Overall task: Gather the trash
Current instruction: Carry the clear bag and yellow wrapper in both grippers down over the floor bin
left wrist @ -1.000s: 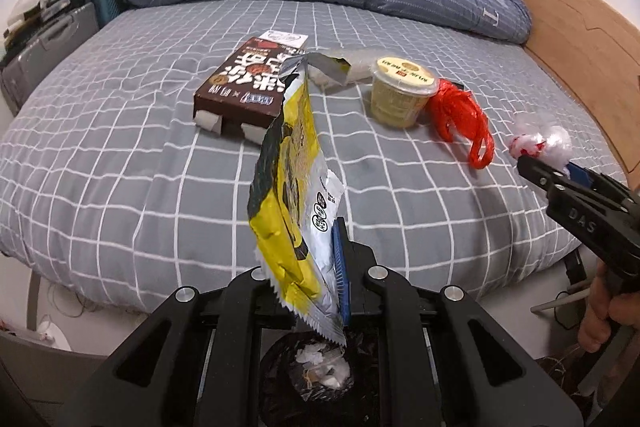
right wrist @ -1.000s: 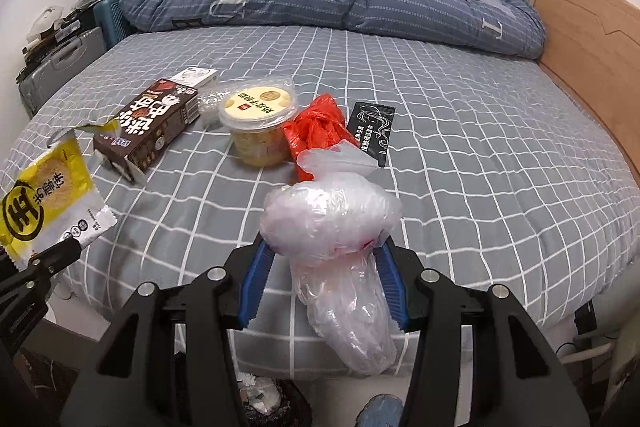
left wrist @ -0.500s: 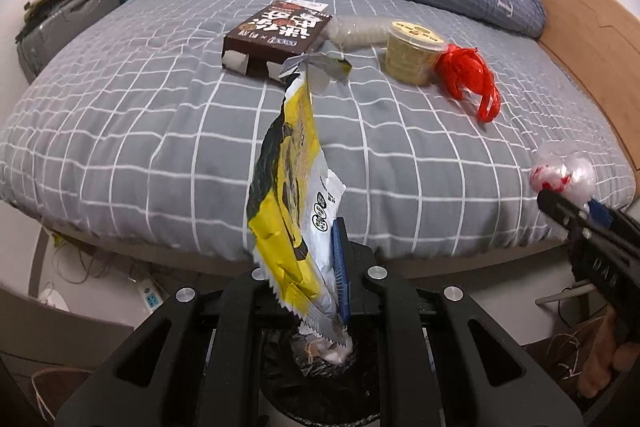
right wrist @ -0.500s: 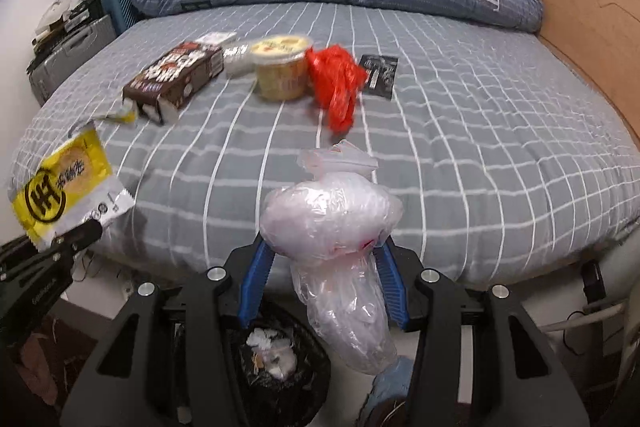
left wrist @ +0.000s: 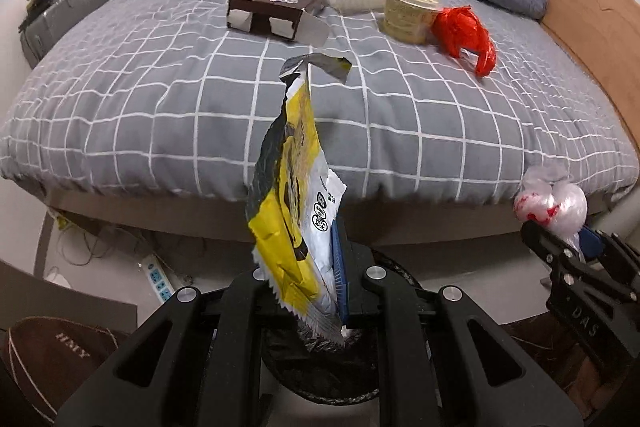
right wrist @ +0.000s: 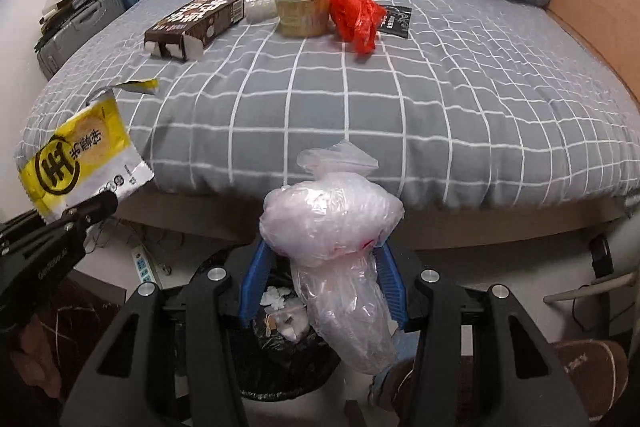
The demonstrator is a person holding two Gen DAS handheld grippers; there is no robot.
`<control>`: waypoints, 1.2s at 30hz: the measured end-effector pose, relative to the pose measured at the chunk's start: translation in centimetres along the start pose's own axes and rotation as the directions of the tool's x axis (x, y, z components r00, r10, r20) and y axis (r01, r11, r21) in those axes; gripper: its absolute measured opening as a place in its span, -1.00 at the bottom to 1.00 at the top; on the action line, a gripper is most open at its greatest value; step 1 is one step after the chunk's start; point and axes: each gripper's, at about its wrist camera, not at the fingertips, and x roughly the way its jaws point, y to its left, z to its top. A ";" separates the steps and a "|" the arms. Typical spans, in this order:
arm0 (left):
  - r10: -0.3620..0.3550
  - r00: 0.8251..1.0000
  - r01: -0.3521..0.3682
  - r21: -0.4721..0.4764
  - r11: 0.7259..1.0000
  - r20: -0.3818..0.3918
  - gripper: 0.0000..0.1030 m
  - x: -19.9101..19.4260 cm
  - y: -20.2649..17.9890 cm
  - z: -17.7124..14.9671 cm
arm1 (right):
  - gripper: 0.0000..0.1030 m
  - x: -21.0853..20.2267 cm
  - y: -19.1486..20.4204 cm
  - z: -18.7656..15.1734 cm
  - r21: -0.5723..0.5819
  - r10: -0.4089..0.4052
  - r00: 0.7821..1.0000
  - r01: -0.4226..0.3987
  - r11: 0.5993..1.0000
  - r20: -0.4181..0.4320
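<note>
The left gripper (left wrist: 320,267) is clamped on a crinkled yellow snack wrapper (left wrist: 292,211), torn open at its foil top. The right gripper (right wrist: 320,279) squeezes a knotted, cloudy plastic bag (right wrist: 332,227). Both hang above a round black-lined bin (right wrist: 280,343) beside the near edge of the grey checked bed (right wrist: 400,99).

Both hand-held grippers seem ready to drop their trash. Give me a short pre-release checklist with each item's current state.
1. Left hand-held gripper clamped on yellow snack wrapper: ok.
2. Right hand-held gripper clamped on clear plastic bag: ok.
3. Bin below the bag, open: ok.
4. Wrapper's lower end over the bin: ok.
5. Bag fully inside the bin's rim line: cannot tell.
6. Bed cleared of trash: not ok; brown carton, cup, red bag remain.
</note>
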 end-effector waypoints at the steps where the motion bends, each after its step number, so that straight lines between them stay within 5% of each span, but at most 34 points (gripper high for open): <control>1: 0.001 1.000 -0.001 0.001 1.000 -0.009 -0.77 0.1 0.0 -0.3 | -0.08 0.0 0.1 -0.4 0.001 0.008 1.000 -0.008 1.000 -0.006; 19: 0.008 0.992 -0.006 0.016 1.000 -0.129 -0.77 3.9 -0.2 -5.0 | -0.08 3.9 1.8 -4.8 -0.033 0.043 0.988 -0.049 0.998 -0.148; 36: -0.039 0.953 0.054 0.041 0.998 -0.301 -0.77 10.2 -2.5 -9.2 | -0.08 7.8 -0.7 -8.1 -0.035 0.007 0.966 -0.017 0.999 -0.258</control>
